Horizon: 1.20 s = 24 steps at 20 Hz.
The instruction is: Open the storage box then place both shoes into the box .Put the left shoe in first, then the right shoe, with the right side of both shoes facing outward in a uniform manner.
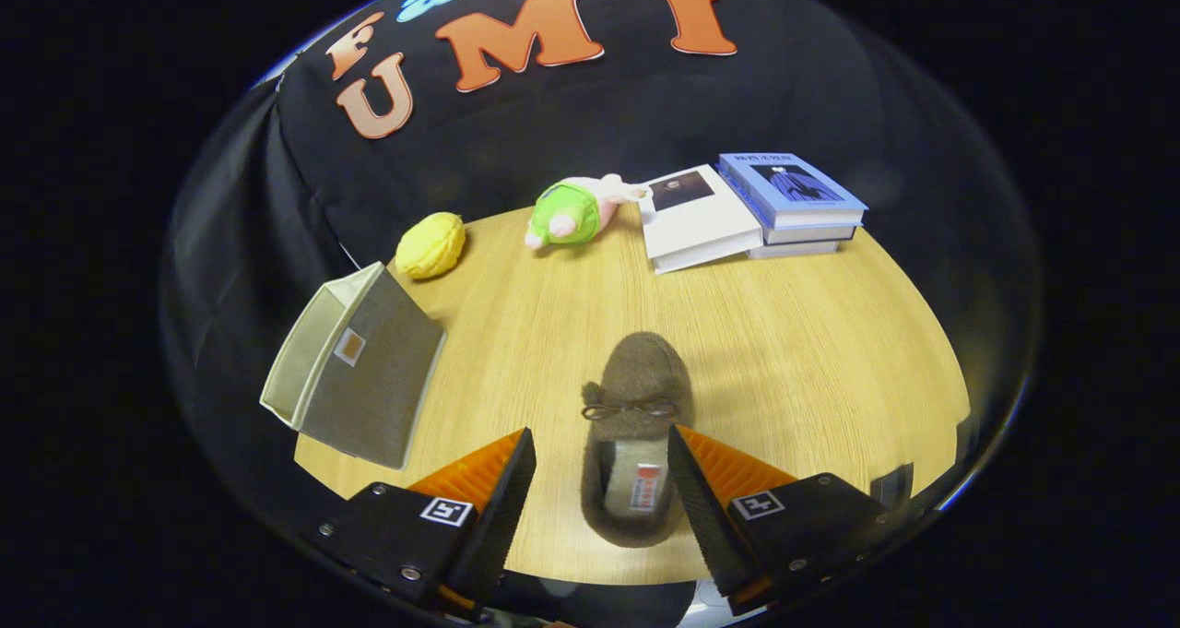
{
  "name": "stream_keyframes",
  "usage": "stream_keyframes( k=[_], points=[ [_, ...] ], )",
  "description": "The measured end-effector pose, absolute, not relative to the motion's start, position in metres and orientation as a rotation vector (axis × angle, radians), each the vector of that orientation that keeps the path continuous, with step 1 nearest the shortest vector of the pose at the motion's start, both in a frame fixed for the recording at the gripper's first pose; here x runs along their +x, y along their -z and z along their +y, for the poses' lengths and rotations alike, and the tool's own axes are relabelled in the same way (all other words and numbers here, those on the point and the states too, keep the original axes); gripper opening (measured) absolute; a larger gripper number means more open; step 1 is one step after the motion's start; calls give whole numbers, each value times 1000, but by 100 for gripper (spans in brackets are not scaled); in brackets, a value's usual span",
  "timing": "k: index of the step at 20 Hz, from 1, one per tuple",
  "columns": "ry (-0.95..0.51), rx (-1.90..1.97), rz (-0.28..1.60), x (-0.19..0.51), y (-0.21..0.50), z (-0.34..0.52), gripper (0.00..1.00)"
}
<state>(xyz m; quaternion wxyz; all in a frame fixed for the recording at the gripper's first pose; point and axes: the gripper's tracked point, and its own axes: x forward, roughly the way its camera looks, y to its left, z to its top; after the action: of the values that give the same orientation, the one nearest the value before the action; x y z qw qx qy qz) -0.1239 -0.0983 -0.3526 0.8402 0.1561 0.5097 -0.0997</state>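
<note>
Jaws spread wide, nothing clamped, the gripper (601,494) poised low over the wooden surface (811,351); a brown fuzzy shoe (636,407) lies between the fingers, heel end nearest the camera, toe pointing away, a small bow across its top; the right finger (696,490) stands right at the shoe's flank, though actual contact is hard to call; the left finger (502,508) sits clear of it with bare wood between. Off beyond the left finger, the storage box (355,365), beige and grey fabric, tipped at the surface's edge. Farther back, a yellow plush (430,244), a green-and-pink plush toy (572,211), and a stack of books (751,208) near the black cloth wall.
</note>
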Motion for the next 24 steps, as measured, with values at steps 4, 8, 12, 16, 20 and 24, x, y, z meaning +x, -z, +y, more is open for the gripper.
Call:
stream_keyframes(
  k=[4,8,12,16,20,24],
  points=[
    [245,305,1132,-138,389,-117,87],
    [264,332,1172,-139,424,-124,76],
    [303,332,1179,-134,440,-133,43],
    [334,360,1187,-132,440,-132,8],
    [332,393,1163,-120,421,-121,4],
    [317,397,1115,-95,390,-102,3]
  ],
)
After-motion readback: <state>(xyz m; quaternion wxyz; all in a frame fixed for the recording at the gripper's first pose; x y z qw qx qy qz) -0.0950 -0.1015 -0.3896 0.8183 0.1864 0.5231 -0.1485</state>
